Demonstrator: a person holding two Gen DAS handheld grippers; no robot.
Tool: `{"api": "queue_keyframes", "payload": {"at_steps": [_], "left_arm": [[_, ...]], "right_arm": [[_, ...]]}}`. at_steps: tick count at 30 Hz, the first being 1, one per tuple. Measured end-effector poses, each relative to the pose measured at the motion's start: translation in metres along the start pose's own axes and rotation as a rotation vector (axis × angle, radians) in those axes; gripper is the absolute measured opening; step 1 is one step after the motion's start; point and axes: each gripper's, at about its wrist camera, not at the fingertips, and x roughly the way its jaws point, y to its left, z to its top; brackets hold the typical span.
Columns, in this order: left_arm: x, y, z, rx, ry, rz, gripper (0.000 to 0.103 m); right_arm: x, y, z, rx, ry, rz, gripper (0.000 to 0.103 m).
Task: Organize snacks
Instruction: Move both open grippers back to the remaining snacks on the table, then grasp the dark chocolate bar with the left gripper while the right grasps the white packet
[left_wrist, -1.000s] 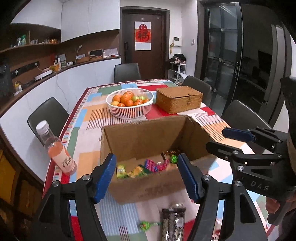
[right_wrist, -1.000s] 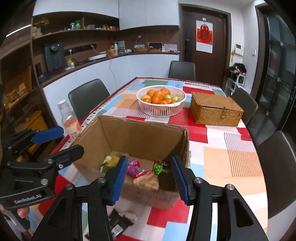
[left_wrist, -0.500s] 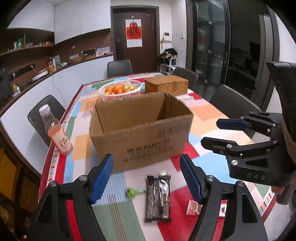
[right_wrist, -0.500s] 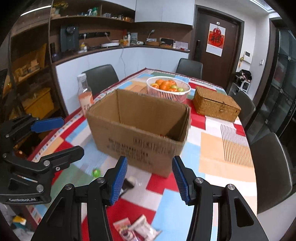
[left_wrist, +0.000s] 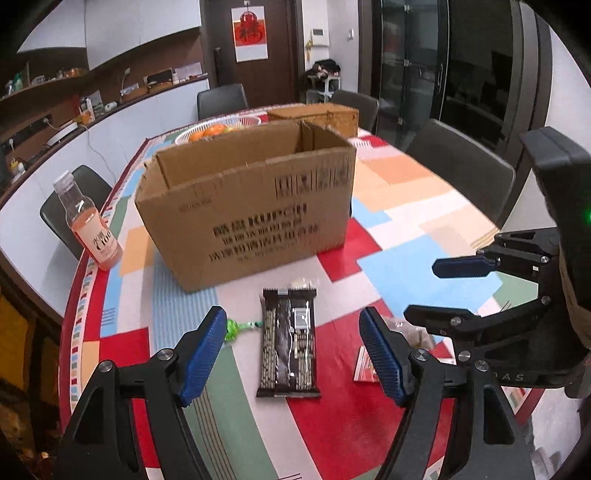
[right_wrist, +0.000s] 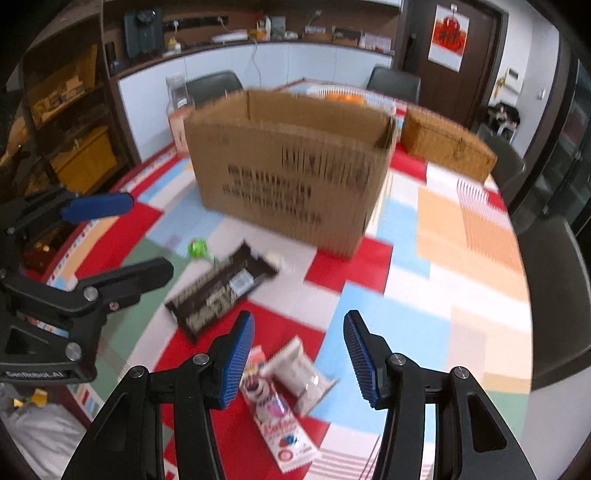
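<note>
On a patchwork tablecloth (left_wrist: 406, 229), an open box (left_wrist: 243, 210) waits at twelve o'clock for loose snacks. Left gripper (left_wrist: 295, 354), jaws wide and empty after just opening, straddles the dark bar (left_wrist: 290, 343), seemingly lined up to grab it. Right gripper (right_wrist: 297, 360), moderately parted, holding nothing, hangs over two packets (right_wrist: 288, 384), a green candy (right_wrist: 197, 248) at ten o'clock.

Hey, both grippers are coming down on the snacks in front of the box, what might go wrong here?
The white packet overlaps the pink strawberry packet, so the right gripper may pinch both or slide one away. The green candy sits right by the left gripper's fingers, which could knock it while closing on the dark snack pack. The two grippers are close and could collide.
</note>
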Motion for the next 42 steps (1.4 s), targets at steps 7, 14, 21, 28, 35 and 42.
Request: {"api": "queue_keyframes", "payload": {"at_steps": [7, 14, 21, 28, 35, 42], "left_arm": [[0.024, -0.003, -0.015, -0.001, 0.088, -0.005, 0.074], [0.046, -0.001, -0.023, -0.012, 0.155, -0.002, 0.074], [0.063, 0.004, -0.026, -0.019, 0.197, 0.004, 0.074], [0.079, 0.012, -0.027, -0.016, 0.215, 0.009, 0.074], [0.096, 0.013, -0.025, 0.007, 0.237, -0.009, 0.076], [0.119, 0.015, -0.017, 0.006, 0.263, -0.014, 0.077]], "right_arm": [[0.032, -0.003, -0.025, 0.007, 0.114, 0.015, 0.051], [0.053, -0.004, -0.032, -0.006, 0.175, 0.011, 0.051], [0.068, -0.006, -0.030, -0.029, 0.200, -0.020, 0.051], [0.081, -0.008, -0.026, -0.008, 0.208, 0.001, 0.050], [0.086, -0.006, -0.025, 0.015, 0.185, 0.017, 0.033], [0.082, -0.010, -0.020, 0.111, 0.123, 0.009, 0.033]]}}
